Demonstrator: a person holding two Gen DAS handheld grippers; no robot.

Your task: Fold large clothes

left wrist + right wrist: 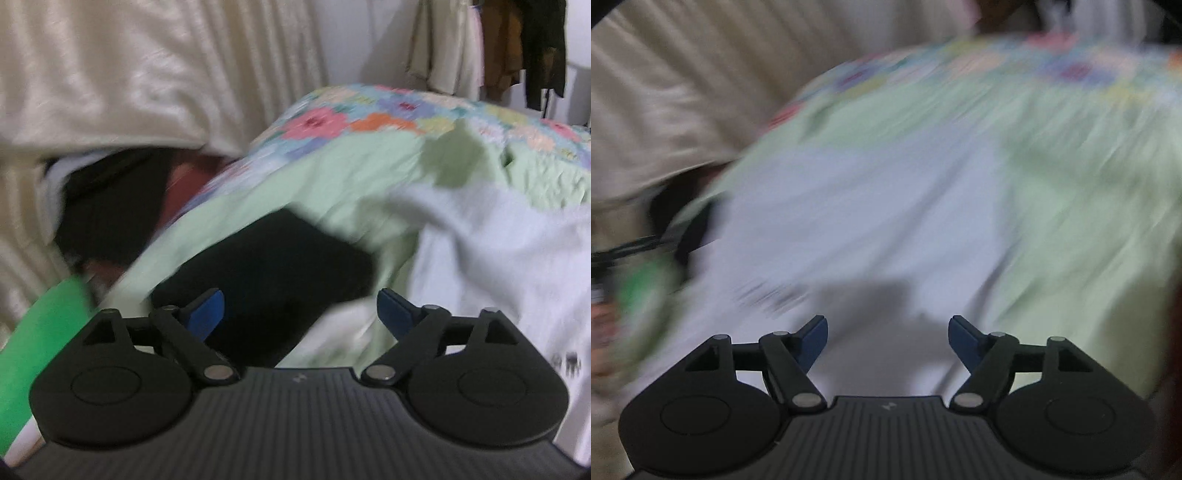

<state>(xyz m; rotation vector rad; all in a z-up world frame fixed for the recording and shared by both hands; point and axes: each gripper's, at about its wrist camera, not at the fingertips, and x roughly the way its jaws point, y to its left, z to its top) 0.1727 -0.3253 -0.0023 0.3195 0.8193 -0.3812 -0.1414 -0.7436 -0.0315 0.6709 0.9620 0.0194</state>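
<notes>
- Hovering above the bed (332, 177): left tool (301, 314) and right tool (888, 341), both spread wide, gripping nothing, blue pads apart with only cloth far below in the gap.
- Lying on the pale green sheet (1089, 221): the white garment (868, 206), spreading broadly across the middle of the right wrist view, a dark printed patch (768, 295) showing near its lower left edge.
- Showing again at the right of the left wrist view: the same white garment (509, 251), rumpled, one flap rising toward the middle, not yet squared.
- Sitting just beside it on the sheet: a black garment (266, 269), apparently in a compact block directly ahead of the left tool; possibly folded already, though too dark to confirm.
- Judging progress: early for the white piece, still looking loose and wide with no crisp fold visible; edges needing gathering and at least one fold over remaining.
- Blurring heavily: the whole right wrist view, smearing garment borders, sleeves and hem beyond telling.
- Cutting off: the white garment's right side in the left view, and its near edge under both tool bodies.
- Staying unclear: the floral quilt (369, 114) extent, cream curtain (110, 74) base, a green object (44, 332) at lower left, hanging clothes (498, 48) in the far corner.
</notes>
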